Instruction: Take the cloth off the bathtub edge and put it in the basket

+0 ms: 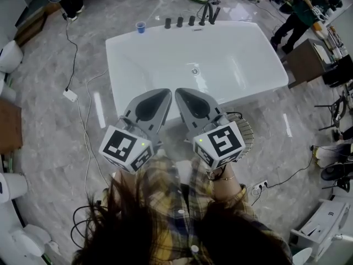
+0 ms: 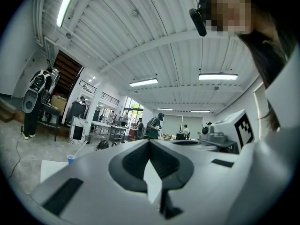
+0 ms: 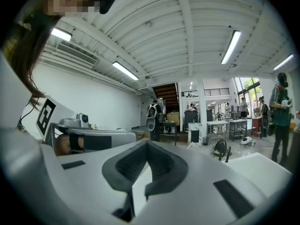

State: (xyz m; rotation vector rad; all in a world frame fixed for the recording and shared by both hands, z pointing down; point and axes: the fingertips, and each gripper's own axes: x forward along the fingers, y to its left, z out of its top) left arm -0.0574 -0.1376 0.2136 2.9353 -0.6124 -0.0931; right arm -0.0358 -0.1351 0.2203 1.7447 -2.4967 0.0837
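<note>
Cloth: cannot be picked out in any view; the rim of the bathtub (image 1: 231, 54) that shows is plain white. The tub stands at 12 o'clock from both grippers, with its drain (image 1: 194, 70) near centre, a row of black fittings (image 1: 191, 21) along the far rim and a blue cup (image 1: 140, 27) at 11 o'clock by the far-left corner. The wire basket (image 1: 248, 132) sits on the floor at the tub's near side, at 3 o'clock from the right gripper's marker cube (image 1: 219, 143), which covers most of its inside. The left gripper (image 1: 167, 93) and right gripper (image 1: 178, 92) are held side by side, pointing at 12 o'clock toward the tub's near rim, their tips close together over it. In the left gripper view the jaws are pressed together to a point, with nothing between them. The right gripper view shows the same, jaws together and empty. Plaid sleeves (image 1: 160, 203) show at 6 o'clock. A person in green (image 1: 300, 7) stands on the floor at 2 o'clock, well apart from the tub.
</note>
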